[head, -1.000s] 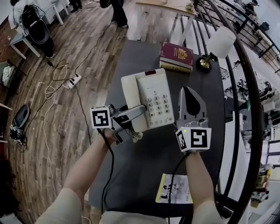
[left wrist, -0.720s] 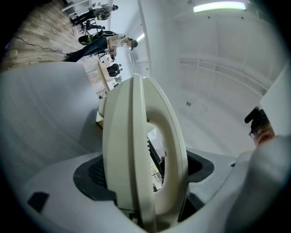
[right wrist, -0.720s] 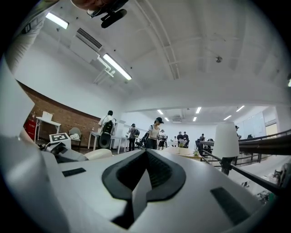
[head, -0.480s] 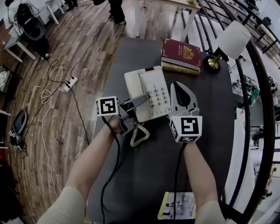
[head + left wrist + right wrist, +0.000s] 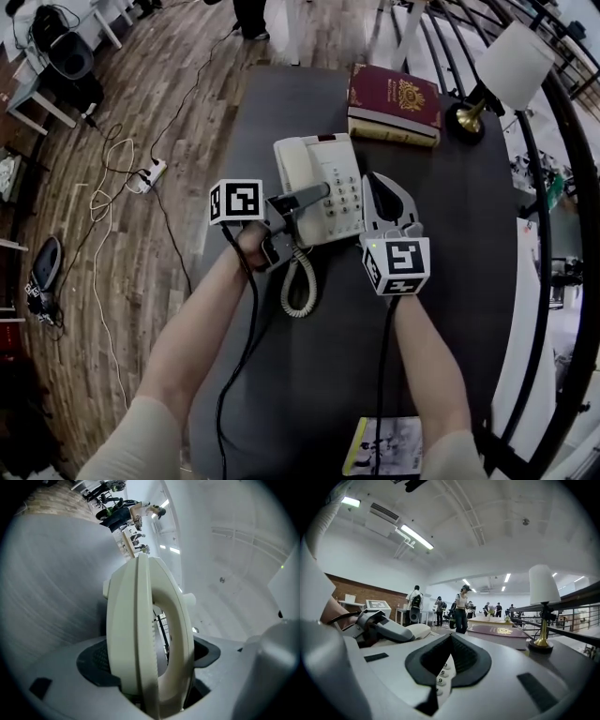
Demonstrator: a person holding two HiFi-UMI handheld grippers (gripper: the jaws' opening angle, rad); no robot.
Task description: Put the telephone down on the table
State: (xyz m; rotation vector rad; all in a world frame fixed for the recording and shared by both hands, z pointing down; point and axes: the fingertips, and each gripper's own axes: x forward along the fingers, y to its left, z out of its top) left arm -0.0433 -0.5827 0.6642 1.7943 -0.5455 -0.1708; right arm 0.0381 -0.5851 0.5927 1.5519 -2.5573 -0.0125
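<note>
My left gripper [image 5: 309, 199] is clamped on the left side of the telephone [image 5: 323, 183], the side where the handset [image 5: 180, 634] sits. Its jaws stand wide because that side is thick. My right gripper [image 5: 380, 187] pinches the thin right edge, so its jaws are almost together. I hold both sides so the telephone stays flat and does not tip.

The telephone is low over the dark table [image 5: 281, 103], near the middle. Its curly cord [image 5: 300, 286] already lies on the table top, just in front of it. I cannot tell if the bottom of the telephone touches the table yet. I think the job is nearly done: I just need to set it down and let go.

Behind the telephone lies a red book [image 5: 394, 101], and a lamp [image 5: 502, 70] stands next to the book. The telephone is clear of both.

The head view shows the whole table from above, and where each gripper bites. The left gripper view shows the handset and the base squeezed side by side between the jaws. The right gripper view shows the number keys [image 5: 439, 677] peeking out between its jaws, and people [image 5: 461, 606] standing far off in the room.
</note>
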